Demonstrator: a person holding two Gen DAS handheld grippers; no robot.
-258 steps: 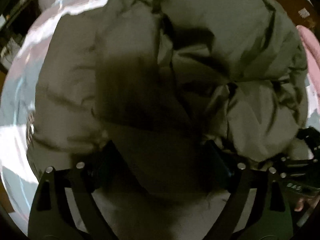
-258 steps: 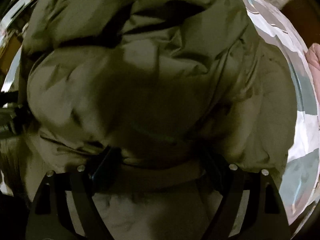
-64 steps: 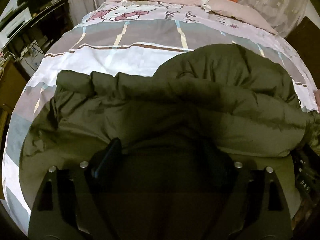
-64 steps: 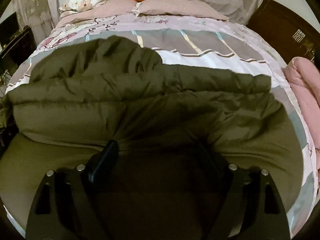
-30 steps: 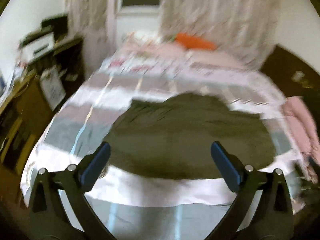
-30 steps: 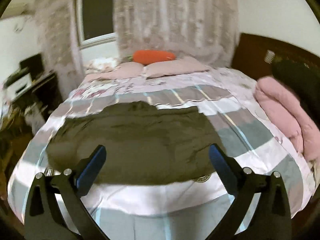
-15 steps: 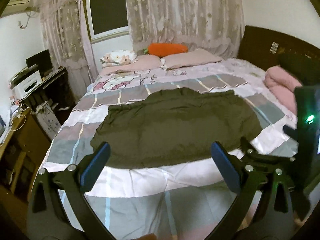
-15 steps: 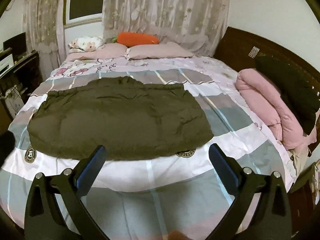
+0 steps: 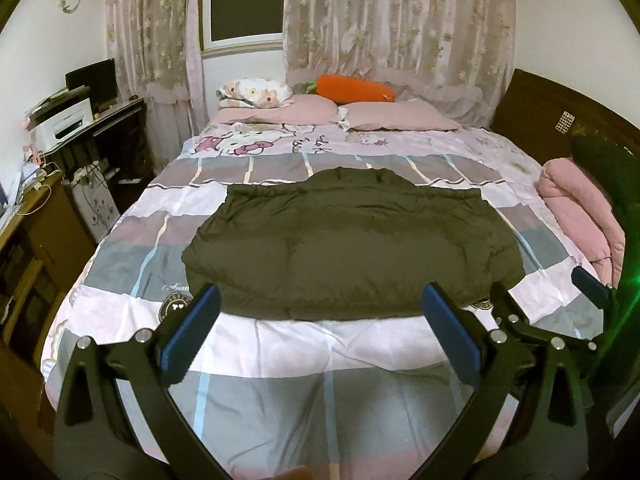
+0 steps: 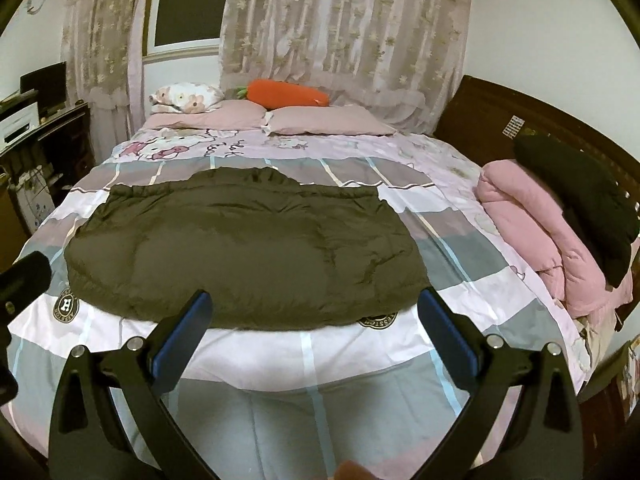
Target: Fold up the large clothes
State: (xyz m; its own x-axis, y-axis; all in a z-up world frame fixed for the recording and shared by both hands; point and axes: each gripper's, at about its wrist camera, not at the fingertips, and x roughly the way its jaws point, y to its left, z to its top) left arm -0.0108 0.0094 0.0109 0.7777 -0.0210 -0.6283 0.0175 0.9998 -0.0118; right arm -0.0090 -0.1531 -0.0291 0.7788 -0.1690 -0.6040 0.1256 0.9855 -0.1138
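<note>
The left gripper point(image 9: 320, 308) is up close at the bottom of its view. Its two fingers point(image 9: 188, 332) have blue pads and are spread wide apart. They hold nothing and touch nothing. The right gripper point(image 10: 312, 306) looks the same in its own view, with its fingers point(image 10: 180, 332) wide apart and empty. In the left view, part of the right gripper shows at the right edge, with a green glow beside it.

Under both grippers is the bed cover point(image 10: 320, 400), with big grey, white and pink squares. It has round badges on it. One badge point(image 10: 66, 304) has a big letter H in the middle. The small words around it are too tiny to read.

Past the grippers, the big dark green puffy coat point(image 9: 352, 248) lies flat across the middle of the bed, folded into a wide shape. Its near edge sits just beyond the fingertips.

To the right is a rolled pink blanket point(image 10: 540, 232) with a black cloth point(image 10: 580, 200) on it.

Farther back the cover shows a cartoon cat point(image 9: 248, 140). Then come two pink pillows point(image 9: 400, 120) and an orange carrot toy point(image 9: 356, 90). Lace curtains point(image 9: 400, 32) hang behind them.
</note>
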